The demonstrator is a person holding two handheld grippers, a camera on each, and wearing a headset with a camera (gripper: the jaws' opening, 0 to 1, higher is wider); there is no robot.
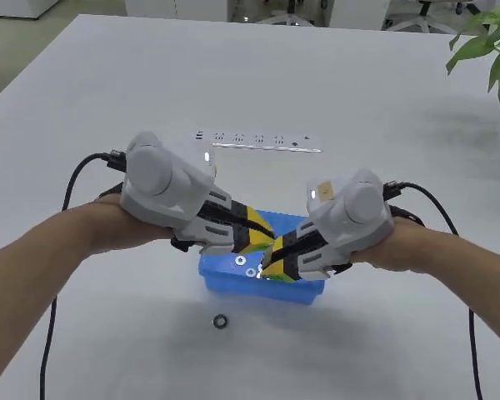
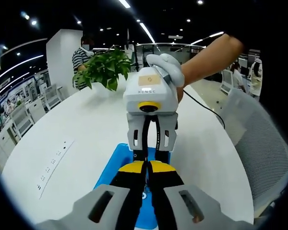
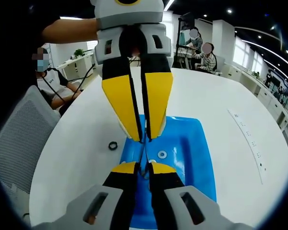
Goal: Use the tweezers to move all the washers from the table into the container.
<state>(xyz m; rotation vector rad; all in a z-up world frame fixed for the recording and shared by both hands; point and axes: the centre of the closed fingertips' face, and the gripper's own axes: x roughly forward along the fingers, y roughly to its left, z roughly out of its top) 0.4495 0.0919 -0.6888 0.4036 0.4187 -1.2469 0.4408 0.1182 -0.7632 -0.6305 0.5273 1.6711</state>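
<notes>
Both forearms come in low from the near edge, angled toward each other. The left hand [image 1: 121, 227] and right hand [image 1: 402, 247] are wrapped round their handles, knuckles up. The left tool [image 1: 267, 240] slopes down and to the right. The right tool [image 1: 272, 263] slopes down and to the left, so the two meet nose to nose over the blue container [image 1: 233, 289] on the white table [image 1: 358, 100].

In the right gripper view the right tool [image 3: 143, 167] is drawn narrow, yellow tips closed on the tweezers [image 3: 144, 152], a thin metal sliver. The left tool [image 3: 145, 137] comes from the top of that view, its jaws a tight V pinched on the sliver's far end.

The tweezers' long axis runs straight from one tool to the other, in line with both sets of jaws, above the container's floor. Which end is the point, I cannot tell.

One washer [image 3: 162, 154] lies inside the container, just beside the tips. A dark washer [image 1: 221, 321] sits on the table near the container's front wall. A power strip [image 1: 258, 140] lies beyond, well apart.
</notes>
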